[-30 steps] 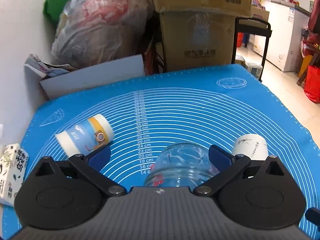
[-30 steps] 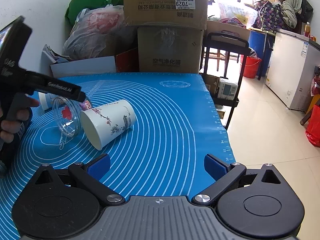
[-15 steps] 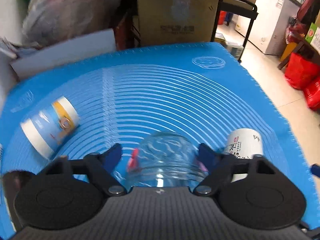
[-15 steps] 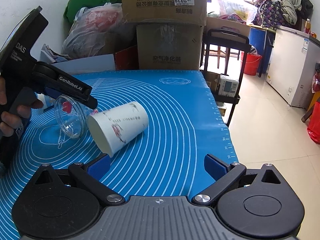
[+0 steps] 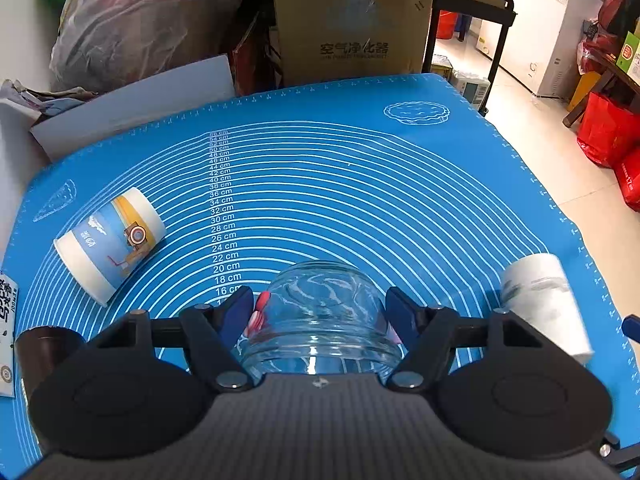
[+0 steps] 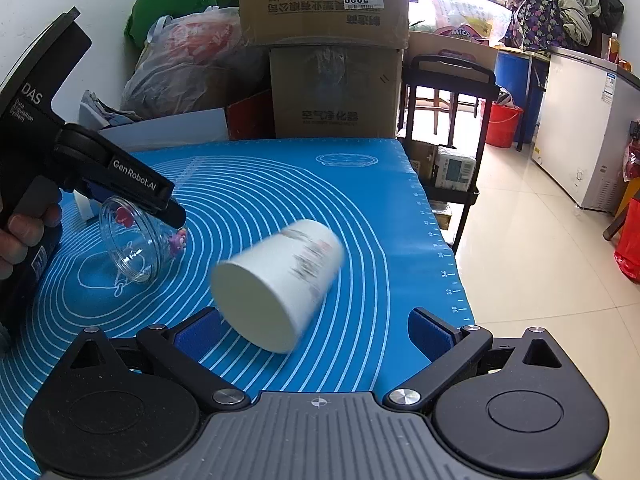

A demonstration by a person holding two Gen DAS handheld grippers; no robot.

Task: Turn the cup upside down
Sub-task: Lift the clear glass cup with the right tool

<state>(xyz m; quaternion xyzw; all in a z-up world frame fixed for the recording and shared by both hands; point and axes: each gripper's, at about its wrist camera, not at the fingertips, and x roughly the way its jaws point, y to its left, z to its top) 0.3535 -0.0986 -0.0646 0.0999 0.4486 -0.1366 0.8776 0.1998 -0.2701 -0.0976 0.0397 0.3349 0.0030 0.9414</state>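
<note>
My left gripper [image 5: 320, 312] is shut on a clear glass cup [image 5: 320, 316] with small red and pink prints, holding it tilted above the blue mat [image 5: 360, 184]. From the right wrist view the glass cup [image 6: 136, 240] hangs in the left gripper [image 6: 160, 216] with its mouth down and toward me. A white paper cup with a floral print [image 6: 276, 280] lies on its side, blurred, just ahead of my open, empty right gripper [image 6: 316, 332]; it also shows in the left wrist view [image 5: 544, 300].
A blue-and-white paper cup [image 5: 110, 240] lies on its side at the mat's left. A dark cup [image 5: 44, 350] stands at the near left. Cardboard boxes [image 6: 332, 92] and plastic bags [image 5: 136, 20] stand behind the table. The mat's right edge [image 6: 440, 248] drops to the floor.
The left gripper closed on the glass cup and lifted it off the mat. The white paper cup rolled right and toward my right gripper. The right gripper stayed open.
</note>
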